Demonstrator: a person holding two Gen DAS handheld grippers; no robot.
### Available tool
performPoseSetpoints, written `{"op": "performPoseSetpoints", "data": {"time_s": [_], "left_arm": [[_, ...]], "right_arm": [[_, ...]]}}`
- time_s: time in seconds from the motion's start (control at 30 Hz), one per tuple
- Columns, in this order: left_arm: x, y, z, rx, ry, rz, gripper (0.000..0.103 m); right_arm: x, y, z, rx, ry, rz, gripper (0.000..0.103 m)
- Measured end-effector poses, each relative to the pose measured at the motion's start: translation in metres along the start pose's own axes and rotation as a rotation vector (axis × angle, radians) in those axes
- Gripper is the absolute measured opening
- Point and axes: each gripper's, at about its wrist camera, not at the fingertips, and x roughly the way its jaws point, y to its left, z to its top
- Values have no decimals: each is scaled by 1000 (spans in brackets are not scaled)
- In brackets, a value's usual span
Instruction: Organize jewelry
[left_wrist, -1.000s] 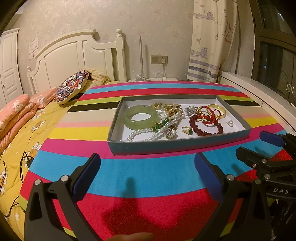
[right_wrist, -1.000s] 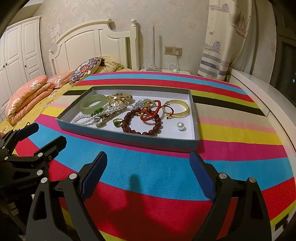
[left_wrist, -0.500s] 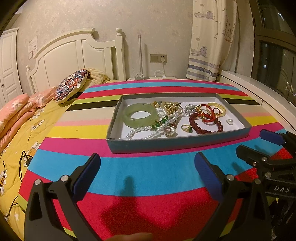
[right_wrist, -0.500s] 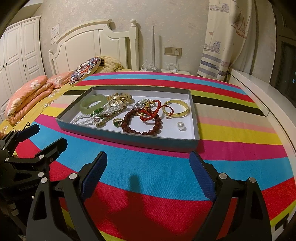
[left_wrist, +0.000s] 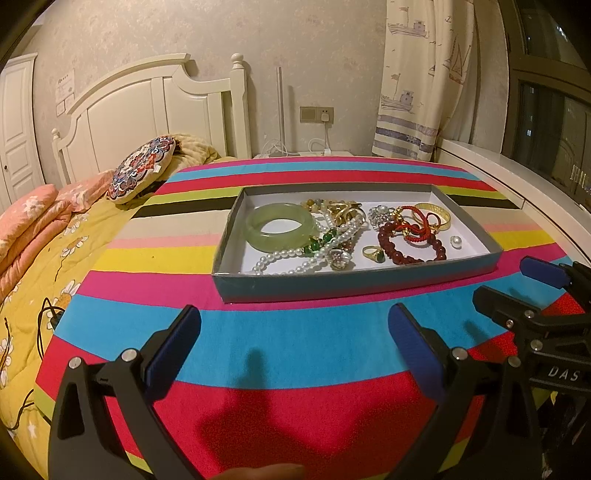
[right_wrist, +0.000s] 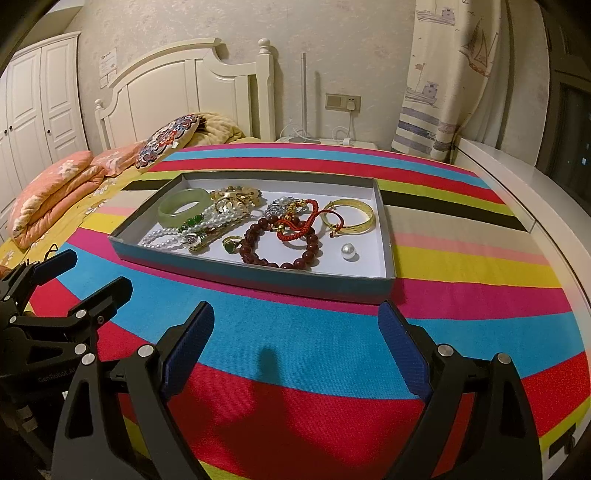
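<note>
Both grippers, left (left_wrist: 293, 334) and right (right_wrist: 295, 332), jaws wide apart, nothing held, hovering near tray (right_wrist: 255, 275) front edge. Jewelry piled in tray. Jade bangle (left_wrist: 279, 225) at left end looks stiff, slick, probably breakable, so pinch across rim. Pearls (left_wrist: 291, 254) floppy, tangled. Loose pearl (right_wrist: 348, 251) near right edge likely rolls. Striped cloth (right_wrist: 314, 343) soft; bedroom, bed (left_wrist: 48, 236) left.

Tray (left_wrist: 351, 286) on striped cloth (left_wrist: 295, 339); bangle (left_wrist: 279, 225) at left, loose pearl (left_wrist: 455, 242) at right inside.
</note>
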Motion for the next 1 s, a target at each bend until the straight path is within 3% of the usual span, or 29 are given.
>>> {"op": "performPoseSetpoints", "data": {"time_s": [1.0], "left_arm": [[1,2,0,-13,8,-15,101]], "right_arm": [[-1,-3,1,-6,-3,-10,86]]}}
